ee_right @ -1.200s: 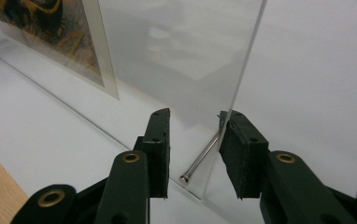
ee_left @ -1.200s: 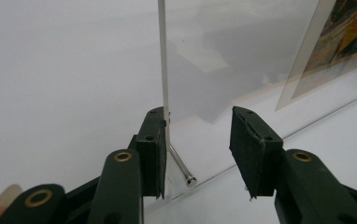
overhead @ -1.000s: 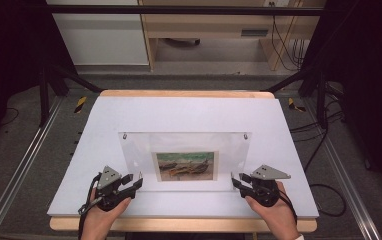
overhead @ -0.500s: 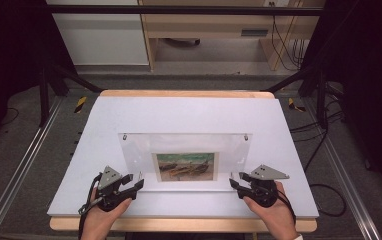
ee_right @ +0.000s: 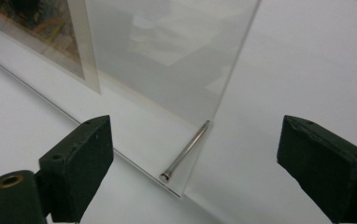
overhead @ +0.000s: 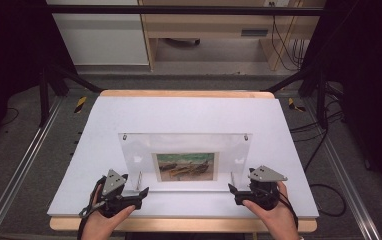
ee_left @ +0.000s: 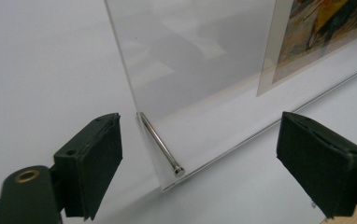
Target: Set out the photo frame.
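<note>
A clear acrylic picture frame (overhead: pixel 184 147) stands upright on the white table (overhead: pixel 189 112), holding a small painting of boats (overhead: pixel 185 166). My left gripper (overhead: pixel 143 191) sits at the frame's lower left corner, my right gripper (overhead: pixel 232 190) at its lower right. Both have just been opening their jaws. In the left gripper view the left gripper (ee_left: pixel 200 140) stands wide, with the frame's corner and its metal pin (ee_left: pixel 160 144) between the pads (ee_left: pixel 92 163), untouched. The right gripper (ee_right: pixel 197 140) is the same around the other corner's pin (ee_right: pixel 186 151).
The table's wooden front edge (overhead: pixel 179 224) runs just below my hands. Black stand legs (overhead: pixel 54 85) flank the table's far corners, and cables (overhead: pixel 324 145) lie on the floor to the right. A cabinet (overhead: pixel 99 35) and a desk stand beyond.
The jaws of both grippers have spread apart at the frame's lower corners. The hands and the frame stay where they were.
</note>
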A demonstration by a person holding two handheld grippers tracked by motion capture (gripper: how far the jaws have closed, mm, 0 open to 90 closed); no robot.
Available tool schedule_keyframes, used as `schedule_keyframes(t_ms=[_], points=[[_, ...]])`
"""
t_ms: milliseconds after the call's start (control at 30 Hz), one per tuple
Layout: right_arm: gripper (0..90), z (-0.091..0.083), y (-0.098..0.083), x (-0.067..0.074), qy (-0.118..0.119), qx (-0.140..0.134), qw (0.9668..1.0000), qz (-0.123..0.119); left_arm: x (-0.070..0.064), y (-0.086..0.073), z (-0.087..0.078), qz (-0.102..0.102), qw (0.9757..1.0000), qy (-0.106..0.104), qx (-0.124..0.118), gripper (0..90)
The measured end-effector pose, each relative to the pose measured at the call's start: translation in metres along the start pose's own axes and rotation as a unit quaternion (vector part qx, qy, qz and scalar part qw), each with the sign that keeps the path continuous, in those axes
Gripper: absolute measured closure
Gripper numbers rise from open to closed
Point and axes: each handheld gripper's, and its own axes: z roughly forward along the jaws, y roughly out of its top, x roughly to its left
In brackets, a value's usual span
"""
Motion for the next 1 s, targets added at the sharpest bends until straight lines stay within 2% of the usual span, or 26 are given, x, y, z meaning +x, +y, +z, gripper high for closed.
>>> schedule_keyframes(t_ms=[133, 333, 633, 800, 900, 1000], points=[[9.0, -0.003, -0.004, -0.005, -0.005, -0.002, 1.0, -0.003, 0.001, -0.001, -0.001, -0.002, 1.0, 0.0, -0.001, 11.4], [8.3, -0.006, -0.007, -0.008, -0.007, -0.001, 1.0, 0.002, 0.002, -0.003, -0.005, 0.009, 1.0, -0.001, -0.003, 8.9], [8.6, -0.016, -0.016, -0.021, -0.017, -0.002, 0.9998, 0.014, 0.017, -0.007, -0.014, 0.007, 1.0, -0.001, -0.006, 7.7], [9.1, -0.023, -0.021, -0.029, -0.028, 0.002, 0.9994, 0.022, 0.028, -0.01, -0.02, 0.014, 0.9998, 0.013, -0.007, 7.5], [10.3, -0.026, -0.025, -0.036, -0.04, 0.003, 0.999, 0.022, 0.035, -0.011, -0.024, 0.007, 0.9997, 0.02, -0.009, 7.5], [11.9, -0.028, -0.027, -0.042, -0.052, 0.01, 0.9979, 0.036, 0.042, -0.013, -0.026, 0.004, 0.9994, 0.032, -0.011, 7.1]])
